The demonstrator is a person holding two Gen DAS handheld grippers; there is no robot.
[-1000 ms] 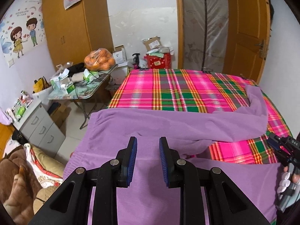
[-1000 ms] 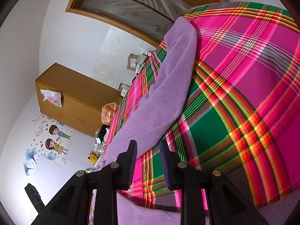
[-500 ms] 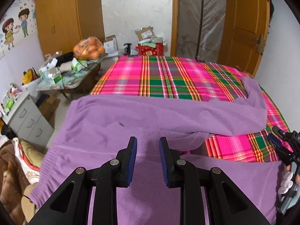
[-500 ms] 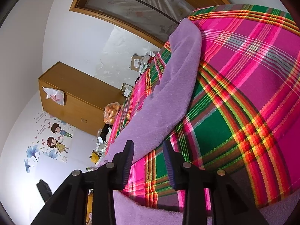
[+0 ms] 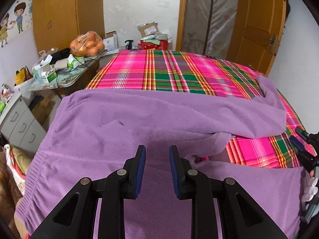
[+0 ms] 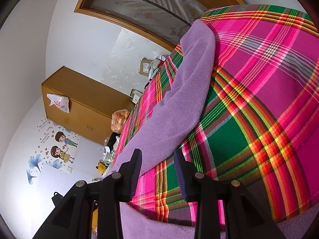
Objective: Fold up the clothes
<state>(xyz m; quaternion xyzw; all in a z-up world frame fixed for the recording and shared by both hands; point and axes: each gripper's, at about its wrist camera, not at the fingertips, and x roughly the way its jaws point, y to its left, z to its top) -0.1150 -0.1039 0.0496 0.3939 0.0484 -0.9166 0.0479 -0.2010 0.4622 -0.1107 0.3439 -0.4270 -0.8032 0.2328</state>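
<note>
Purple fleece trousers (image 5: 139, 123) lie spread across a bed with a pink and green plaid cover (image 5: 171, 69). Their ribbed waistband (image 5: 33, 171) hangs at the bed's left edge. One leg runs along the far side to the right, the other along the near edge. My left gripper (image 5: 157, 149) hovers over the seat of the trousers, open, with nothing between its blue pads. My right gripper (image 5: 295, 133) shows at the right edge, by the near leg. In the right wrist view the right gripper (image 6: 157, 153) stands open over the plaid cover (image 6: 269, 99), next to the far trouser leg (image 6: 189, 91).
Left of the bed stands a folding table with a bag of oranges (image 5: 86, 43) and small boxes. A grey drawer cabinet (image 5: 20, 123) is nearer on the left. A wooden wardrobe (image 5: 65, 16), a red box (image 5: 153, 44) and a wooden door (image 5: 257, 25) line the far wall.
The left wrist view has sunk toward the trousers and tipped downward, so they fill more of the picture. The right jaws have spread a little wider. The right view barely shifted.
</note>
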